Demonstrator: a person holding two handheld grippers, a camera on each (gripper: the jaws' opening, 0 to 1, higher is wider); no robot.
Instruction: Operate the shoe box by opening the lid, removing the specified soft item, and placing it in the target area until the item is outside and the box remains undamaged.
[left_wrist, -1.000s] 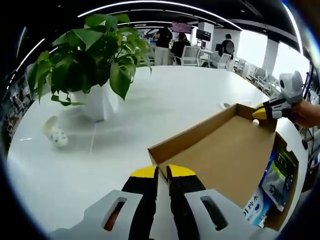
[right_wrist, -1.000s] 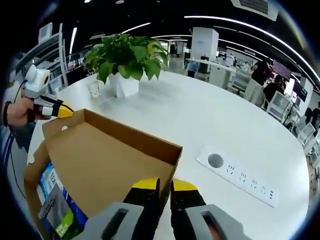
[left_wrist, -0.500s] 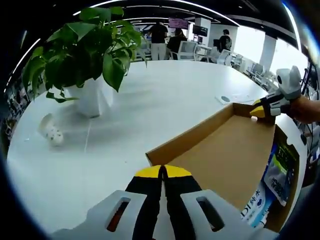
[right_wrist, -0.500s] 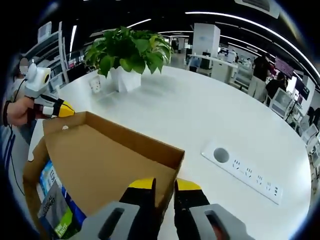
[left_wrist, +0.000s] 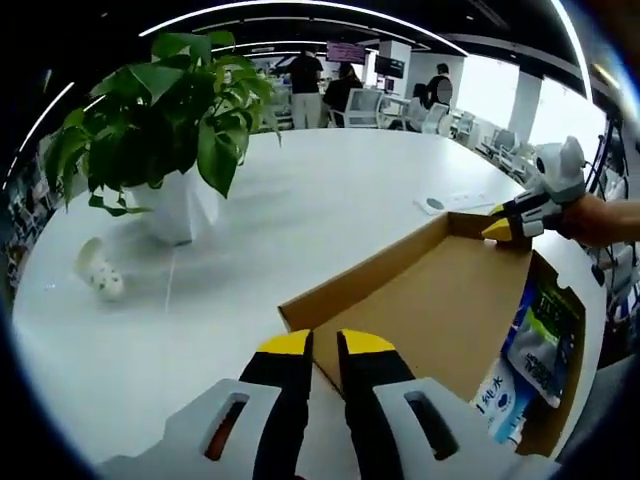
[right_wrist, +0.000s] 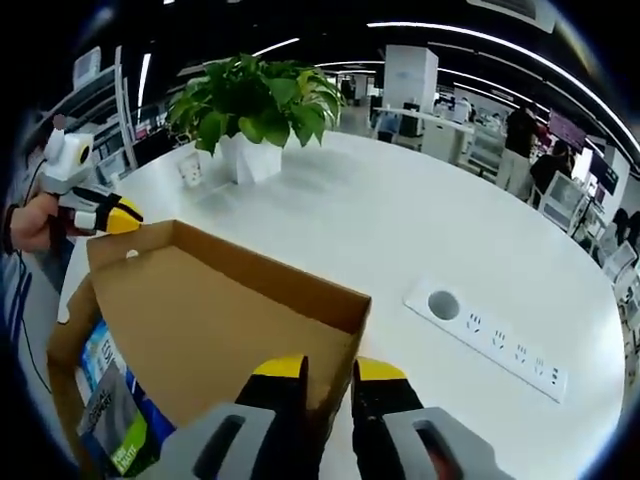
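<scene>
- With the shoe box lid (right_wrist: 215, 320) raised between my two hands, my right tongs (right_wrist: 330, 368) straddle its near corner, jaws slightly parted over the cardboard edge, not clenched.
- My left tongs (left_wrist: 325, 345) sit just at the other corner, jaws released with a small gap.
- Soft packets (left_wrist: 545, 340) lie inside the box under the lid.
- I judge the risk is uneven lifting: one corner slipping free could twist and crease the lid, or drag the box along the white surface (right_wrist: 400, 240).
</scene>
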